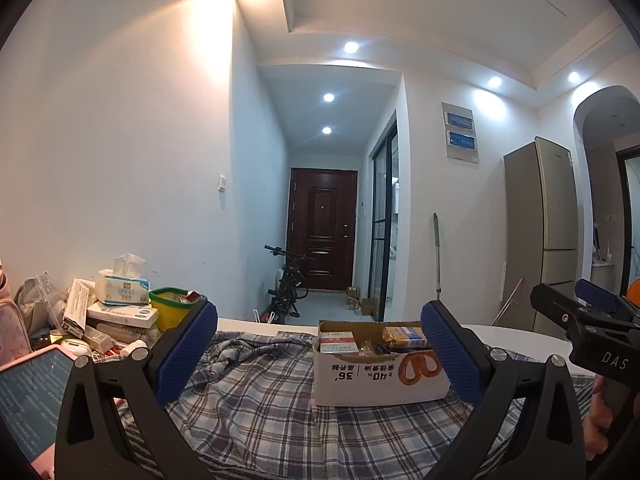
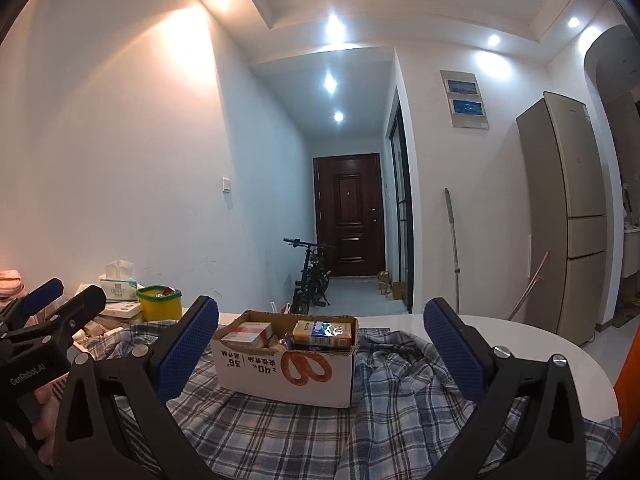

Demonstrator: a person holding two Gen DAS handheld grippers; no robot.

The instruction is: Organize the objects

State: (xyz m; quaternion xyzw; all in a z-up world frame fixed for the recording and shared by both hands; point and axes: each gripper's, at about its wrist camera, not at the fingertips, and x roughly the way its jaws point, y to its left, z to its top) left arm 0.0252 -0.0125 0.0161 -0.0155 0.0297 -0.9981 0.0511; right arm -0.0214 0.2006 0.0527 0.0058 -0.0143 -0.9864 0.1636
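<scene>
Both tools (image 1: 320, 354) (image 2: 322, 346) wide open, empty

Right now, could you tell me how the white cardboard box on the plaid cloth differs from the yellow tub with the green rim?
The white cardboard box is rectangular and sits mid-table on the plaid cloth; the yellow tub with the green rim is rounded and stands among the clutter on the left. The box carries printed text and a pretzel picture; the tub looks plain. Both are open-topped and hold items.
</scene>
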